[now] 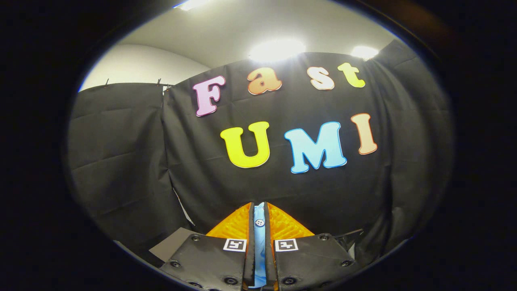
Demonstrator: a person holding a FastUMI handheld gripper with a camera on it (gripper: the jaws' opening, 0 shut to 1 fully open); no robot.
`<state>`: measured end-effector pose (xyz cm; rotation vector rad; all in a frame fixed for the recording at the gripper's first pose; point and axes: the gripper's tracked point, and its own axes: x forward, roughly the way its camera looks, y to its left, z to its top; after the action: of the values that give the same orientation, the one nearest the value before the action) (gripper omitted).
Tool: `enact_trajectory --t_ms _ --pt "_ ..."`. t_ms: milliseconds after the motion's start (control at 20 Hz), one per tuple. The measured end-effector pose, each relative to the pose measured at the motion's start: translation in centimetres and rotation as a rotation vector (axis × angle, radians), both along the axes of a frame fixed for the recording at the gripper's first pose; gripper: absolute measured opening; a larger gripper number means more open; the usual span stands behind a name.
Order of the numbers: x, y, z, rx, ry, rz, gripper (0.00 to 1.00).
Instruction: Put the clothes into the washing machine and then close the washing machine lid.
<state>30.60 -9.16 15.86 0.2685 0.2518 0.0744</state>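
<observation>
My gripper [259, 218] is raised and faces the black cloth wall [202, 169] of the booth. Its two fingers are pressed together on a strip of light blue cloth [259, 242] with a small white button on it. The cloth runs down between the fingers and out of sight below. The rest of the garment is hidden under the gripper.
A grey flat corner [173, 242] shows low to the left of the fingers. The cloth wall stands close ahead and wraps round both sides. Above it are a white ceiling [226, 32] and bright lamps [276, 49].
</observation>
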Motion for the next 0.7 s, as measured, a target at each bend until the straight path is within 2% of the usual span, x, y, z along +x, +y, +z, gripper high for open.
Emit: enact_trajectory --t_ms 300,700 --pt "-0.2 -4.5 -2.3 -0.003 0.033 -0.087 0.12" --pt "-0.3 -8.0 -7.0 0.002 0.087 -0.143 0.12"
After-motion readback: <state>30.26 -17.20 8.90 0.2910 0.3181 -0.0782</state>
